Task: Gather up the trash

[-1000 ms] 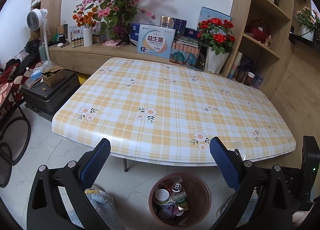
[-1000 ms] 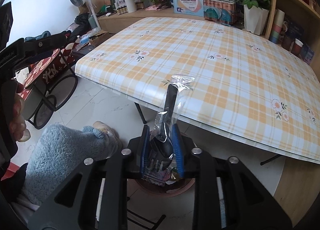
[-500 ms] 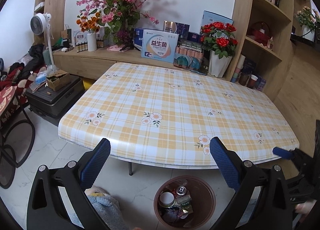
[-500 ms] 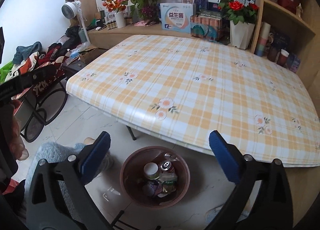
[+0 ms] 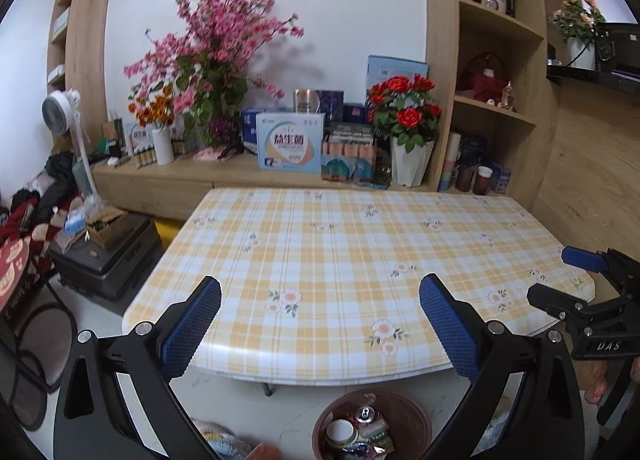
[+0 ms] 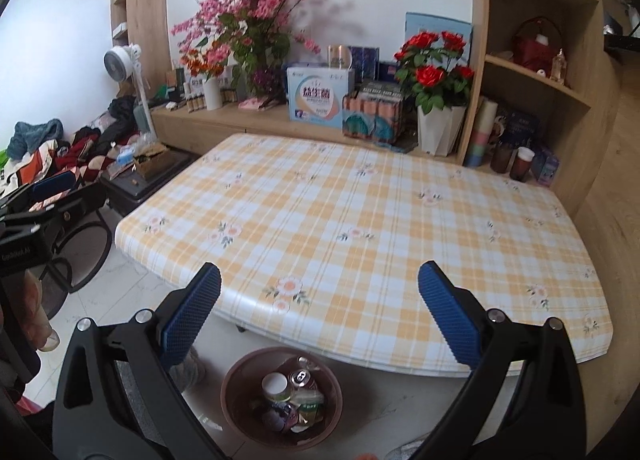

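Both the left tongs (image 5: 320,324) and the right tongs (image 6: 319,320) hung spread and empty above the bench's (image 6: 360,212) near edge, the trash lay in the bin (image 6: 282,400) on the floor below, so collecting looked finished.

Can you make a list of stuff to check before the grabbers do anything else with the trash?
1. Left gripper open with nothing in it: ok.
2. Right gripper open with nothing in it: ok.
3. Bin upright on the floor by the table's near edge: ok.
4. Trash inside the bin, such as the can: ok.
5. Table top free of trash: ok, only the checked cloth shows.
6. Clear scrap on the floor left of the bin: cannot tell whether it is missed trash.
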A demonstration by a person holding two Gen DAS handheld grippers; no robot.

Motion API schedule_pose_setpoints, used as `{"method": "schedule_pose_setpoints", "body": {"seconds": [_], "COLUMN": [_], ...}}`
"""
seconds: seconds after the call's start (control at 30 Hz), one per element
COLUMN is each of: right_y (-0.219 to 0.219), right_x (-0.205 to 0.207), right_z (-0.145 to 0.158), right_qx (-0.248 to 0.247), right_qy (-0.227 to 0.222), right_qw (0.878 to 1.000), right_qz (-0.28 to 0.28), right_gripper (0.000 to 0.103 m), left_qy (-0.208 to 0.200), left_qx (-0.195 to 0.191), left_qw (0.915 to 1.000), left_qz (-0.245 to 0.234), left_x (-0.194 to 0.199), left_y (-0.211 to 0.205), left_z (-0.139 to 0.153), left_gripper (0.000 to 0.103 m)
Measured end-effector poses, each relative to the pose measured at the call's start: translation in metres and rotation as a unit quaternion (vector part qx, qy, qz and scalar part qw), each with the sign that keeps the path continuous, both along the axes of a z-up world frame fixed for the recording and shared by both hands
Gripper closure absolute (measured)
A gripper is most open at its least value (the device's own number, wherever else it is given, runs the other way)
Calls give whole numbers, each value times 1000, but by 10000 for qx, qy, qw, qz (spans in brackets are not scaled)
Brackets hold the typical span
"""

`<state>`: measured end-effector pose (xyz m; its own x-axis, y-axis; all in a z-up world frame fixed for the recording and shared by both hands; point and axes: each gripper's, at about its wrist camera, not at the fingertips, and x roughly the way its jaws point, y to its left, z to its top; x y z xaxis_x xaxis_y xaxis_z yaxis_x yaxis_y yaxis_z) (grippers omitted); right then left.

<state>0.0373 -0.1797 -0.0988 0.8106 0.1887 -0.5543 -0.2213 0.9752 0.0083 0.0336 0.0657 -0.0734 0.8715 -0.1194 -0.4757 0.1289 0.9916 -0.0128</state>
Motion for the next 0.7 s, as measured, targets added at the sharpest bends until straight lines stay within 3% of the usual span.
{"method": "schedule_pose_setpoints", "body": {"seconds": [0.3,0.7], "right_y": [-18,-28], "right_x": [-7,-13], "right_z": [48,61], "right_qx": [46,142], "right_qy": [-452,-569], "right_qw": [9987,9977], "right_qz": [-222,-325], "right_gripper": [6,6], "left_qy": [-266,-385], "left_qx": [96,249], "left_qw": [9995,9988], "left_qz": [-116,-145], "left_x": [3,-1], "left_y": [-16,-32], "left_z": [43,56], "left_gripper": [6,6]}}
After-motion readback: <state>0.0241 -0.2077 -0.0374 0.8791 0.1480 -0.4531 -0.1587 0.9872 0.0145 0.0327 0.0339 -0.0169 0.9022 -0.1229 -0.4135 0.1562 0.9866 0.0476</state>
